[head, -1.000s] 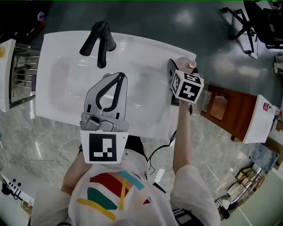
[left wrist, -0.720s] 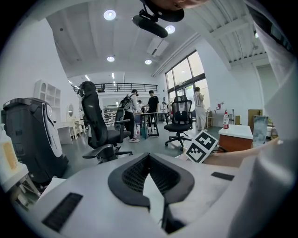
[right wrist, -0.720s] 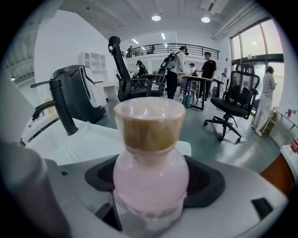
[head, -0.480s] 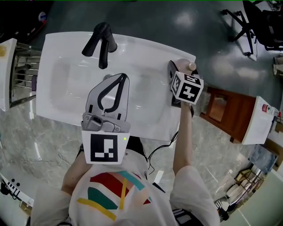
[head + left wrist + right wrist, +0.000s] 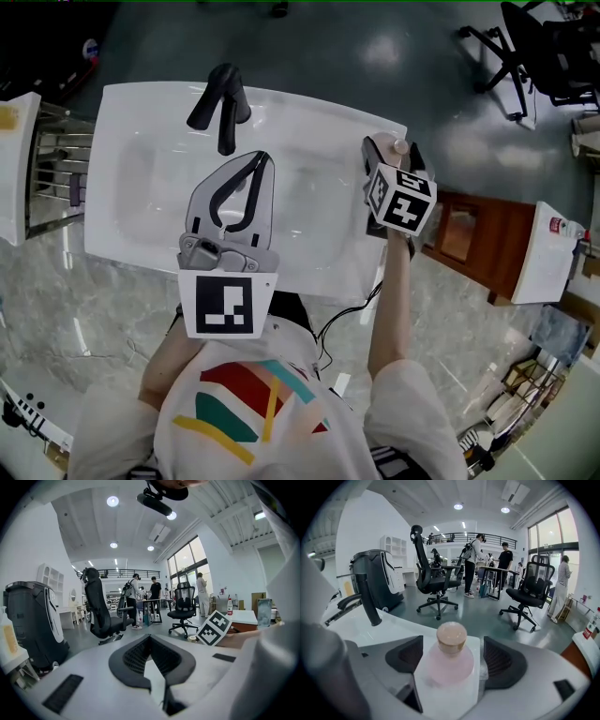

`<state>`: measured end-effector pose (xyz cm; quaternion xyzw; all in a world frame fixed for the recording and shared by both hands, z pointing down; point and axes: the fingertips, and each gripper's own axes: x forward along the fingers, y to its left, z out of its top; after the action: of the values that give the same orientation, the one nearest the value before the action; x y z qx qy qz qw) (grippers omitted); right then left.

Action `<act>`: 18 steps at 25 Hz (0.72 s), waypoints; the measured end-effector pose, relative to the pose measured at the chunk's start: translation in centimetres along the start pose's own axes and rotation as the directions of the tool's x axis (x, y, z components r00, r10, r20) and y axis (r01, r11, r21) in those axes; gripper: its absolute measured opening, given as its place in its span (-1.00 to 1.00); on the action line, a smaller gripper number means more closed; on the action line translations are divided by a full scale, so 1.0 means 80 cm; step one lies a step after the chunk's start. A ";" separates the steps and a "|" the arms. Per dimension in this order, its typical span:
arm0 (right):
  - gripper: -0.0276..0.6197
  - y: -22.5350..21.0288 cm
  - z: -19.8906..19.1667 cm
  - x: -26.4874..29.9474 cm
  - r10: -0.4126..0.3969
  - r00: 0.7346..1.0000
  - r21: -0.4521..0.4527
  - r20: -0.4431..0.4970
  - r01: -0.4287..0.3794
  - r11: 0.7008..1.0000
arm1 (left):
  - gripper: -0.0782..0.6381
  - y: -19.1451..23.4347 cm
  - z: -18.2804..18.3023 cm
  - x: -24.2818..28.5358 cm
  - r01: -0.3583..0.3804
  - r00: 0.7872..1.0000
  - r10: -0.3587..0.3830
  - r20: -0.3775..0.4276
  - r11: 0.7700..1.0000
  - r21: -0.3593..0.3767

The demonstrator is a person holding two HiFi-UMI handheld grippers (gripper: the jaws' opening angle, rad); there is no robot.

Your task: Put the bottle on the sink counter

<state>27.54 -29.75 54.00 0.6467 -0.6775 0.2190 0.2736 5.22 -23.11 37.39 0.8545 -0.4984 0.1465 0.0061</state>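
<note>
A pale pink bottle [image 5: 450, 665] with a tan cap [image 5: 451, 638] sits between the jaws of my right gripper [image 5: 452, 644], which is shut on it. In the head view this right gripper [image 5: 389, 142] holds the bottle [image 5: 381, 146] over the far right corner of the white sink counter [image 5: 309, 108]. Whether the bottle's base touches the counter is hidden. My left gripper [image 5: 259, 157] hovers over the basin, shut and empty; its black pads meet at the tips [image 5: 150, 637].
A black faucet [image 5: 221, 105] stands at the back of the sink, left of the bottle [image 5: 370, 604]. A wooden cabinet [image 5: 469, 230] lies right of the sink and a metal rack [image 5: 52, 159] to its left. Office chairs [image 5: 436, 581] and people stand farther off.
The head camera has shifted slightly. Both grippers keep nearly the same places over the sink, and the right one still holds the bottle at the far right corner.
</note>
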 end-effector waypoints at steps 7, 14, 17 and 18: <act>0.30 -0.004 0.089 -0.085 -0.052 0.986 -0.018 0.158 0.056 0.998 | -0.73 0.032 0.044 -0.010 -0.034 0.995 0.036 0.094 0.999 -0.025; -0.31 0.041 0.193 -0.202 -0.101 0.885 0.042 0.454 0.091 0.995 | -0.73 0.075 0.077 -0.033 -0.083 0.979 0.096 0.179 0.994 -0.077; -0.55 0.073 0.220 -0.247 -0.107 0.826 0.038 0.553 0.103 0.994 | -0.73 0.094 0.096 -0.049 -0.097 0.969 0.117 0.219 0.990 -0.100; -0.62 0.085 0.227 -0.260 -0.108 0.810 0.035 0.577 0.107 0.994 | -0.73 0.101 0.103 -0.055 -0.102 0.965 0.124 0.231 0.989 -0.104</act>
<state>19.49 -25.38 27.10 0.7201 -0.6907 -0.0030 0.0669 -1.67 -24.74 27.25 0.8349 -0.5496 0.0208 -0.0229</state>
